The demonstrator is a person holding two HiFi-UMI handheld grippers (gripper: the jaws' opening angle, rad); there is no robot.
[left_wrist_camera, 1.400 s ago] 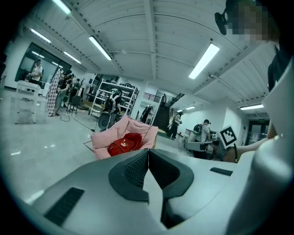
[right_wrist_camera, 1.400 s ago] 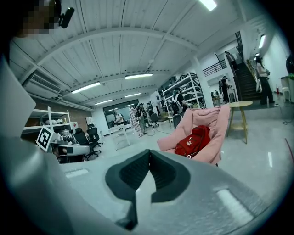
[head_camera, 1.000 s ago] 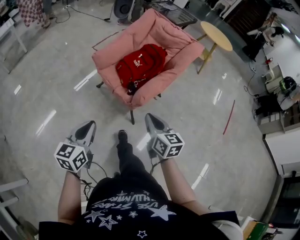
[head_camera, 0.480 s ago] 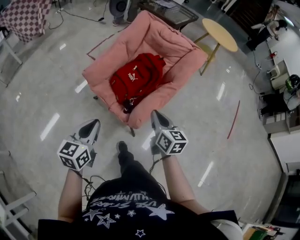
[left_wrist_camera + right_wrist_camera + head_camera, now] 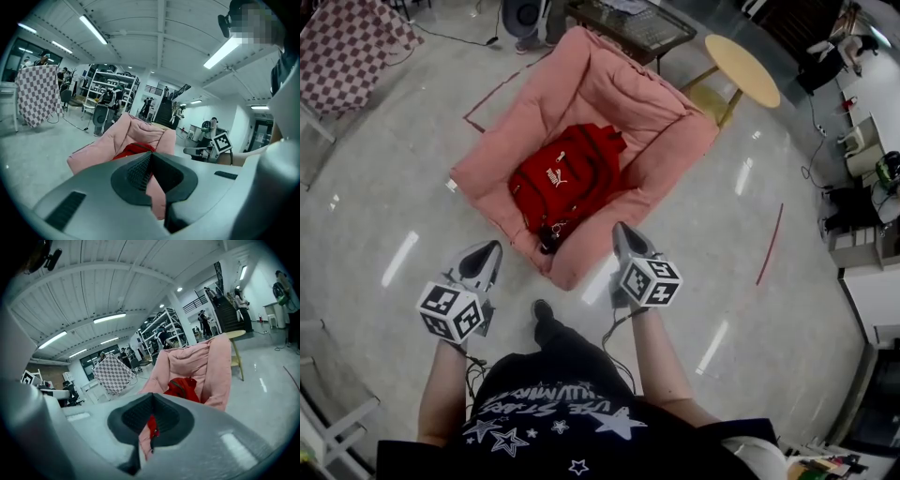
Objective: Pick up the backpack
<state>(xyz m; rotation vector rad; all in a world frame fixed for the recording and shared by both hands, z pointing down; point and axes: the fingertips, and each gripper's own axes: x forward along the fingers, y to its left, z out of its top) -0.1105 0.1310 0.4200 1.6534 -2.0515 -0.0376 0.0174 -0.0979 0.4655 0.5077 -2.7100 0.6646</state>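
Backpack: the red backpack (image 5: 562, 178) lies flat in the seat of the pink armchair (image 5: 675, 141), with its dark strap end at the chair's front edge. Nothing is touching it.
Left gripper: the left gripper (image 5: 490, 247) is just short of the armchair's front left corner. Its jaws are clenched together with nothing between them.
Right gripper: the right gripper (image 5: 623, 232) is close beside the armchair's front right corner. It is also clenched and empty.
Just changed: the person has walked up to the armchair, carrying both grippers forward with them.
Versus earlier frame: a second ago there was open floor between the grippers and the armchair. Now that gap is nearly gone, and the backpack has not shifted in the seat.
Meaning for task: the approach looks almost finished and the pickup has not started. The jaws would have to open before any grasp.
Beyond: a round table (image 5: 741, 70) stands behind the armchair.
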